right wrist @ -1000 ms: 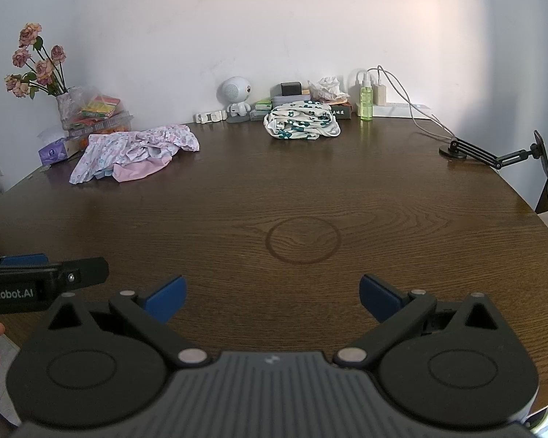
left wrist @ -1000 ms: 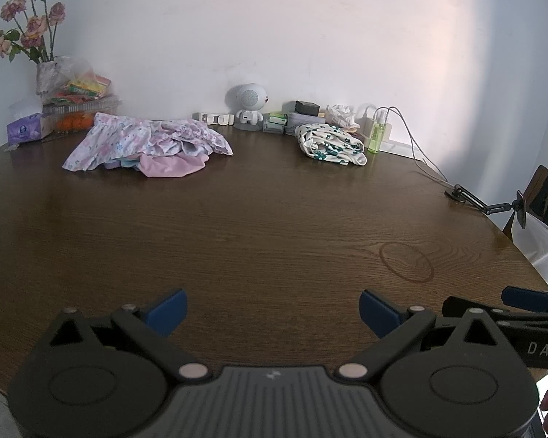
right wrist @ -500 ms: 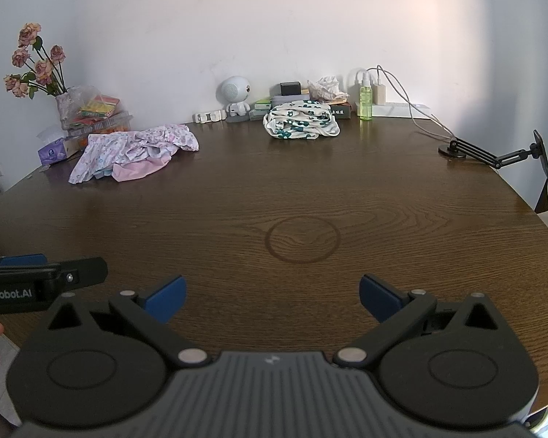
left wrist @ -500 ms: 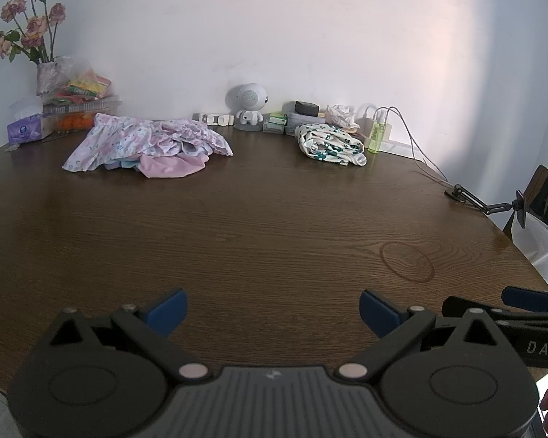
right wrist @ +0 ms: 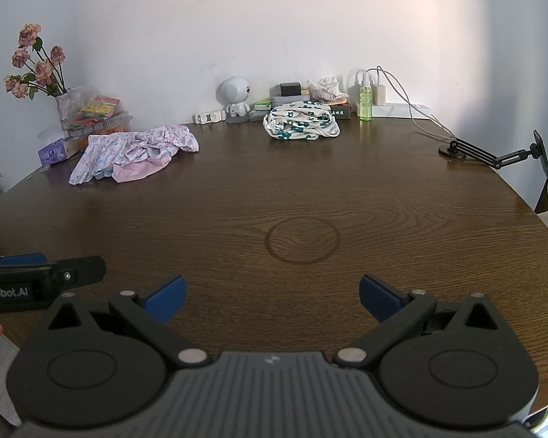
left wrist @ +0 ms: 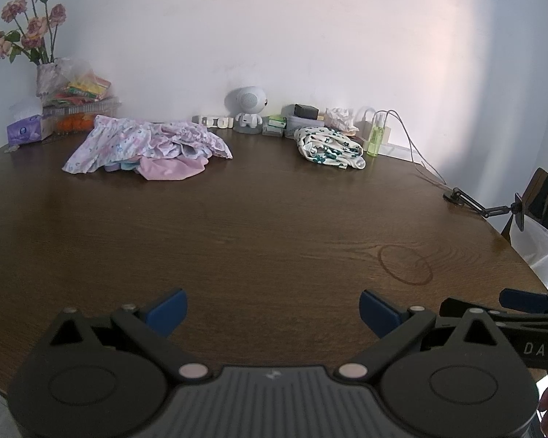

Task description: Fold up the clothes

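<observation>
With both hand-held grippers (left wrist: 273, 309) (right wrist: 270, 294) spread and empty, reach far ahead-left for the pink floral clothes (left wrist: 146, 146), pinching one edge.

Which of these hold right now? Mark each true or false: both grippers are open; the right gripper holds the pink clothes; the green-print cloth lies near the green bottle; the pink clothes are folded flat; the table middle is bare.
1. Both grippers are open. True: the left gripper and right gripper have jaws spread, nothing between them.
2. The right gripper holds the pink clothes. False: the pink clothes lie far across the table, untouched.
3. The green-print cloth lies near the green bottle. True.
4. The pink clothes are folded flat. False: they lie in a crumpled heap.
5. The table middle is bare. True: only a ring mark shows there.
</observation>
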A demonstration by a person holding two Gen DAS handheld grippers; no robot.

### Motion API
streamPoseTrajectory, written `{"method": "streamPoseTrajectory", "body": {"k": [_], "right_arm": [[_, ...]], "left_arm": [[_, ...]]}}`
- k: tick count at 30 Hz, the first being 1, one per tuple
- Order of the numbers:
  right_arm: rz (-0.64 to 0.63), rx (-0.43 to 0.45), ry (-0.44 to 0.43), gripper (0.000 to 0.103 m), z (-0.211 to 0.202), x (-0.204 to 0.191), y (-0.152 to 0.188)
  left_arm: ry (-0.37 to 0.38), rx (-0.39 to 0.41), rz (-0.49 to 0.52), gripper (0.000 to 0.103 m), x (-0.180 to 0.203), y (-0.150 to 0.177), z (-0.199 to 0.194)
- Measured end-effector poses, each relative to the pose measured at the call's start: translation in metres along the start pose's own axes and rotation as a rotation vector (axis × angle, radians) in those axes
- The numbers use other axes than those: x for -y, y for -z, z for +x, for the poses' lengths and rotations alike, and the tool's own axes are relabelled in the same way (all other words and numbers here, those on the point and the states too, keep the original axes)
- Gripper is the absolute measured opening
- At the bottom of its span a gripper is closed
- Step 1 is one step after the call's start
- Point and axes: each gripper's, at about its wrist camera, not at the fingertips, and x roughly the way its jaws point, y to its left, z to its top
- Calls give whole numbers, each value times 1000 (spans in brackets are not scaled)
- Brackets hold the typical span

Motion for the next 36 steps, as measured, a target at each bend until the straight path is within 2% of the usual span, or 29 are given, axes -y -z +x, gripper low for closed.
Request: {"method": "streamPoseTrajectory", "body": {"k": [14,36], "right_arm": [[2,-1,-3,103,-1,-1,0],[-2,-7,-9,103,1,-3,4]], "left_arm": [[-5,3,1,101,2,-1,-1],[66,0,-28,101,-4,2,2]]}}
